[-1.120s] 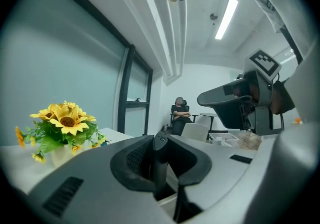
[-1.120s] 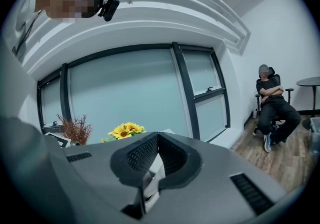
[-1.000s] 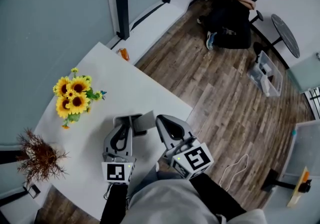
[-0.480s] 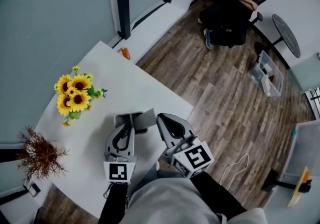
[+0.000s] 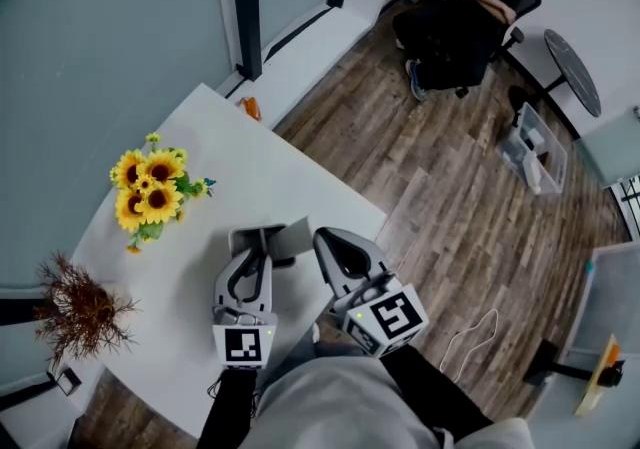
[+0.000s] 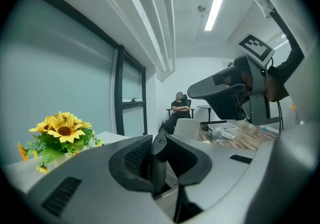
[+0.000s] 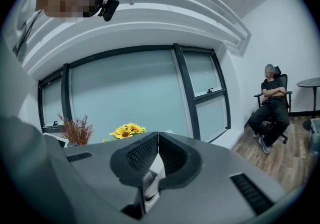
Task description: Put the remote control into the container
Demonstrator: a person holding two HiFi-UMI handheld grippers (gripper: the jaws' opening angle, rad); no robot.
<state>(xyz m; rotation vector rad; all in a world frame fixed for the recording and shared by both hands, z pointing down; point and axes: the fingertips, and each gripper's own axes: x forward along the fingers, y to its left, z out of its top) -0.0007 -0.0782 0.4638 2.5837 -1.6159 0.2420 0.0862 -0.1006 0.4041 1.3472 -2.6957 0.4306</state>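
Head view: a white table (image 5: 250, 172) stands on a brown wooden floor (image 5: 440, 197). Both grippers are over the near part of the table, close to its right corner.
Left gripper: the left gripper (image 5: 258, 242) points away from the person. Its jaws are pressed together with nothing between them, and its tips are at the container.
Right gripper: the right gripper (image 5: 330, 240) has its jaws pressed together too, with nothing between them. Its tips are just beside the container, and its body crosses the table's near edge.
Container: a light grey box-shaped container (image 5: 282, 240) sits on the table between the two sets of tips, near the right edge.
Remote control: I cannot make it out in any view.
Flowers: a bunch of yellow sunflowers with green leaves (image 5: 148, 192) stands on the left part of the table, well apart from the grippers.
Dry plant: a brown twiggy dry plant (image 5: 78, 312) stands by the table's left near edge.
Orange thing: a small orange thing (image 5: 248, 109) lies right at the far corner. It is too small to tell what it is.
Table edge: the right edge slants from the far corner down to the corner beside the right gripper.
Open room: the white top is bare between the sunflowers and the grippers, and on toward the far corner. The floor beside the right edge is bare too.
Far off: a person in black (image 5: 465, 12) sits in an office chair. A clear plastic box (image 5: 530, 149) and a white cable (image 5: 470, 337) lie on the floor.
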